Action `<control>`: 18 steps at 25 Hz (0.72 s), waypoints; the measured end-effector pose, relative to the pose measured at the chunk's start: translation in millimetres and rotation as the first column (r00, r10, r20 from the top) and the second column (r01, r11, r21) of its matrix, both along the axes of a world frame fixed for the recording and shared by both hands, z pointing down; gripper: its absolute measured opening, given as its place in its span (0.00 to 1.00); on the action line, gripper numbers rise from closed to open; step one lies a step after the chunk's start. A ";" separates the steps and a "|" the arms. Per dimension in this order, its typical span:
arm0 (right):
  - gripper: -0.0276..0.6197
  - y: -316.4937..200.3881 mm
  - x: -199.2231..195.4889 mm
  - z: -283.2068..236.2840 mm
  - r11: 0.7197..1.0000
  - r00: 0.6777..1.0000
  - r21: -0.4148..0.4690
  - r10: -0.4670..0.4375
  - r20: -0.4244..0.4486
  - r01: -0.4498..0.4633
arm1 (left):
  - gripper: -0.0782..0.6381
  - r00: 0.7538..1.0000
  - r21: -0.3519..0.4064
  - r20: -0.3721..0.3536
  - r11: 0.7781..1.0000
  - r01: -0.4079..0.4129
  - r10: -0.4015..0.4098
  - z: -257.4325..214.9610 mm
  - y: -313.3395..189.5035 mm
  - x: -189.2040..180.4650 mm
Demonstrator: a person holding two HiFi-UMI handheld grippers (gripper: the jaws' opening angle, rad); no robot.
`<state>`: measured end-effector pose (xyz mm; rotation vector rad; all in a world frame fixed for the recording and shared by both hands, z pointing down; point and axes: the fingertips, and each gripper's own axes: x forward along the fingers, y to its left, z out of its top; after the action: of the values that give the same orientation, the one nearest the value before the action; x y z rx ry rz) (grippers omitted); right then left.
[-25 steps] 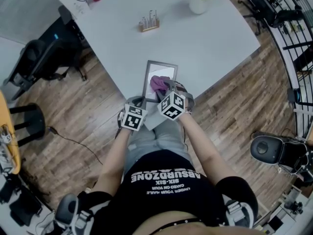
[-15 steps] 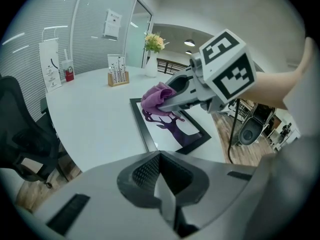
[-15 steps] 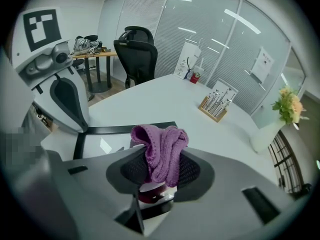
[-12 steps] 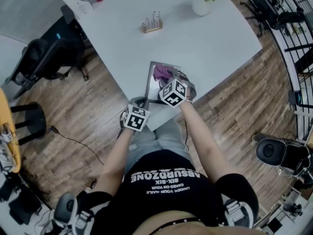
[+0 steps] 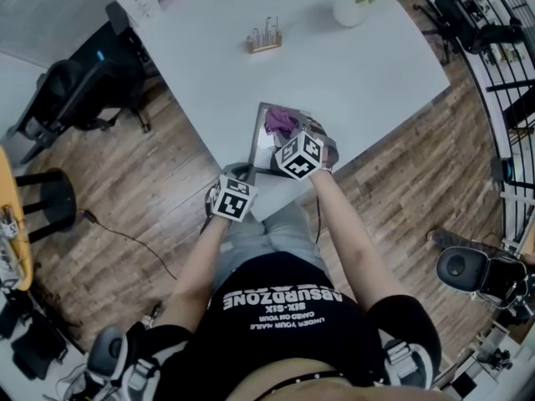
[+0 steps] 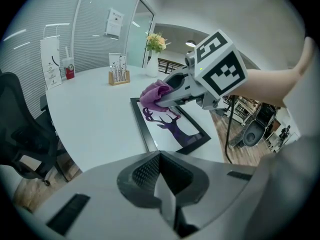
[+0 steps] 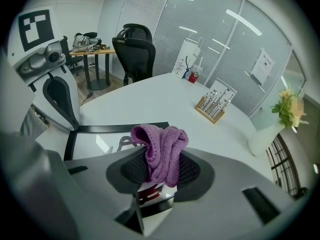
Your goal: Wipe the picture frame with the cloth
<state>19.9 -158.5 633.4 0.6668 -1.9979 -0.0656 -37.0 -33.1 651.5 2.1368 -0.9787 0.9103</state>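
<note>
Your right tongs (image 7: 159, 176) are clamped on the purple knitted cloth (image 7: 161, 149), which is bunched up and sticks out above the tips. Your left tongs (image 6: 161, 160) are pressed together with nothing between them.

The picture frame (image 6: 172, 128) lies flat on the white tabletop (image 5: 351, 69), straight ahead of you at 12 o'clock and close to the tabletop's near corner. It has a black border and shows a purple stag on white.

From your head view, the cloth sits over the far half of the frame, toward its 12 o'clock end, with the right tongs reaching in from 5 o'clock. Whether the cloth is pressing on the glass or sitting just above it, I cannot tell.

Your left tongs are at the frame's 7 o'clock corner, by the tabletop's edge, and their tips come right up to that corner. Whether they touch it is not clear.

Farther out on the tabletop, well apart from the frame, a small wooden holder (image 5: 263, 38) stands at 12 o'clock. A white vase of flowers (image 5: 345, 8) stands at about 1 o'clock.
</note>
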 end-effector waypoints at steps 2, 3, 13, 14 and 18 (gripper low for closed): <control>0.24 0.7 3.0 -0.1 1.000 1.000 0.002 -0.005 -0.013 0.005 | 0.12 1.000 0.000 0.001 1.000 0.001 -0.001 0.9 0.5 -0.4; 0.24 1.4 5.5 0.1 1.000 1.000 0.003 -0.007 -0.019 0.007 | 0.12 1.000 -0.001 0.001 1.000 0.002 -0.002 1.5 0.9 -0.4; 0.24 7.0 39.8 -2.0 1.000 0.998 0.014 0.023 -0.051 -0.022 | 0.12 1.000 -0.002 0.000 1.000 0.009 -0.009 0.5 1.0 -1.4; 0.24 8.2 41.2 -2.1 0.999 0.999 0.015 0.029 -0.044 -0.029 | 0.12 1.000 -0.003 -0.001 1.000 0.009 -0.009 0.4 1.2 -1.3; 0.24 10.7 41.3 -2.2 0.999 0.999 0.019 0.042 -0.023 -0.042 | 0.12 1.000 -0.011 -0.004 1.000 0.012 -0.012 0.5 0.6 -0.8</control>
<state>61.2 -147.8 631.2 0.7165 -1.9618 -0.0670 -37.8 -32.6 652.1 2.1209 -0.9813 0.9028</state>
